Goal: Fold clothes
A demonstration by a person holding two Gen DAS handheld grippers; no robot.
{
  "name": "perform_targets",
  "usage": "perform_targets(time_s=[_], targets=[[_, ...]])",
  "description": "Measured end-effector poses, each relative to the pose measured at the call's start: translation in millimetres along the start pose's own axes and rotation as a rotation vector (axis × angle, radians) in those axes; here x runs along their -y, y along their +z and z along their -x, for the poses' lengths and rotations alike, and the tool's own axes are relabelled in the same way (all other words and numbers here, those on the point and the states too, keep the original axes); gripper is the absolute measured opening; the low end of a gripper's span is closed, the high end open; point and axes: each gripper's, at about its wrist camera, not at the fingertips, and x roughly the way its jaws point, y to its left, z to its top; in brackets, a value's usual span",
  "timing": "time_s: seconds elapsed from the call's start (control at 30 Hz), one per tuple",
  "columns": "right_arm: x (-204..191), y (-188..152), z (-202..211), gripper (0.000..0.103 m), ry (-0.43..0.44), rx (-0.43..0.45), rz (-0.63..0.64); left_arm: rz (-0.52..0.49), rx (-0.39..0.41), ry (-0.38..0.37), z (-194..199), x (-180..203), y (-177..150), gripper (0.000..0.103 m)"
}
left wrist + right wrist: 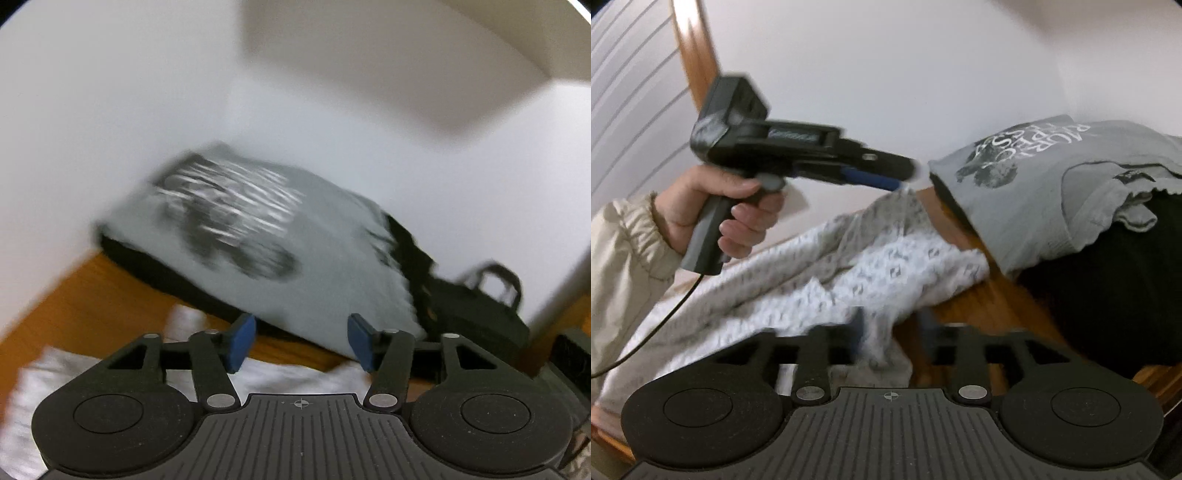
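Two grippers hang over the wooden table (979,295). The left gripper (301,341) is spread and empty, while the right gripper (892,332) is parted around a fold of white patterned cloth (820,269), probably releasing it. A folded grey T-shirt (295,236) sits at twelve o'clock atop a dark pile (1108,295), likely stacked as finished.

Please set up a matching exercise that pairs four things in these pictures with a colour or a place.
Things:
1. grey printed T-shirt
2. white patterned garment
3. wooden table
4. left hand-held gripper

Descriptions:
A. orange-brown surface under the clothes
B. blue pads set apart, nothing between them
C. folded, on top of a black garment
D. spread loosely in front of the folded pile

Pairs: 1-C, 2-D, 3-A, 4-B
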Motion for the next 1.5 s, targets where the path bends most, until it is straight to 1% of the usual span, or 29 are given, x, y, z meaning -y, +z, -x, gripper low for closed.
perform_targets(time_s=[0.03, 0.1, 0.2, 0.27, 0.33, 0.37, 0.4, 0.43, 0.47, 0.5, 0.67, 0.77, 0.87, 0.97, 1.1, 1.2, 1.27, 1.33, 1.43, 1.47, 1.5], targets=[[2.4, 2.9, -2.3, 0.044, 0.0, 0.004, -0.018, 0.023, 0.009, 0.022, 3.0, -11.8, 3.8, 0.062], [7.0, 10.0, -10.9, 0.044, -0.017, 0.001, -0.044, 0.041, -0.01, 0.043, -0.3, -29.1, 9.1, 0.069], [15.6, 17.8, -26.4, 0.045, -0.037, -0.015, -0.086, 0.034, -0.06, 0.056, -17.1, -39.5, 10.6, 0.069], [22.1, 21.5, -33.7, 0.045, -0.051, -0.022, -0.104, 0.029, -0.087, 0.055, -29.7, -40.6, 9.1, 0.069], [26.0, 25.1, -40.8, 0.045, -0.064, -0.031, -0.111, 0.007, -0.1, 0.061, -39.4, -37.8, 4.6, 0.067], [27.4, 26.2, -42.7, 0.045, -0.07, -0.031, -0.109, -0.004, -0.1, 0.066, -42.3, -36.2, 3.2, 0.061], [28.8, 27.1, -44.5, 0.043, -0.075, -0.031, -0.108, -0.015, -0.098, 0.071, -44.3, -34.5, 2.4, 0.049], [29.9, 27.4, -45.2, 0.033, -0.082, -0.029, -0.105, -0.021, -0.092, 0.068, -44.1, -34.5, 1.4, 0.039], [30.1, 27.7, -45.2, 0.008, -0.088, -0.022, -0.098, -0.019, -0.079, 0.062, -41.5, -35.1, 0.2, 0.013], [29.7, 27.8, -43.5, 0.005, -0.083, -0.012, -0.085, -0.014, -0.062, 0.058, -38.2, -35.5, -1.0, 0.007], [25.0, 31.1, -19.7, 0.004, -0.044, 0.078, -0.046, 0.011, 0.03, 0.011, -11.0, -36.9, -1.7, 0.007], [14.2, 37.2, -6.9, 0.004, -0.026, 0.111, -0.021, 0.03, 0.079, -0.014, 13.6, -35.9, -0.1, 0.007], [-2.6, 42.9, 8.0, 0.004, -0.013, 0.137, 0.02, 0.041, 0.137, -0.038, 44.3, -32.6, -1.3, 0.007], [-24.8, 44.8, 26.8, 0.004, 0.021, 0.163, 0.071, 0.044, 0.187, -0.058, 77.0, -30.7, -6.4, 0.007], [-63.0, 36.2, 53.0, 0.004, 0.068, 0.167, 0.158, 0.049, 0.237, -0.061, 122.0, -34.7, -24.7, 0.007], [-91.0, 19.9, 67.1, 0.004, 0.122, 0.139, 0.208, 0.057, 0.265, -0.052, 156.3, -44.2, -48.8, 0.007], [-104.7, 6.5, 67.0, 0.004, 0.161, 0.096, 0.227, 0.08, 0.271, -0.034, 174.9, -52.7, -70.4, 0.007], [-121.5, -6.3, 55.4, 0.004, 0.182, 0.036, 0.252, 0.107, 0.262, -0.003, 188.6, -61.3, -92.2, 0.007], [-139.7, -30.5, 33.3, 0.004, 0.189, -0.074, 0.299, 0.166, 0.216, 0.052, 200.1, -78.8, -123.3, 0.009], [-143.8, -38.2, 26.6, 0.005, 0.188, -0.109, 0.311, 0.19, 0.193, 0.073, 201.2, -85.1, -130.2, 0.011], [-146.4, -43.2, 21.4, 0.007, 0.186, -0.134, 0.314, 0.214, 0.171, 0.093, 202.2, -91.4, -137.2, 0.011]])
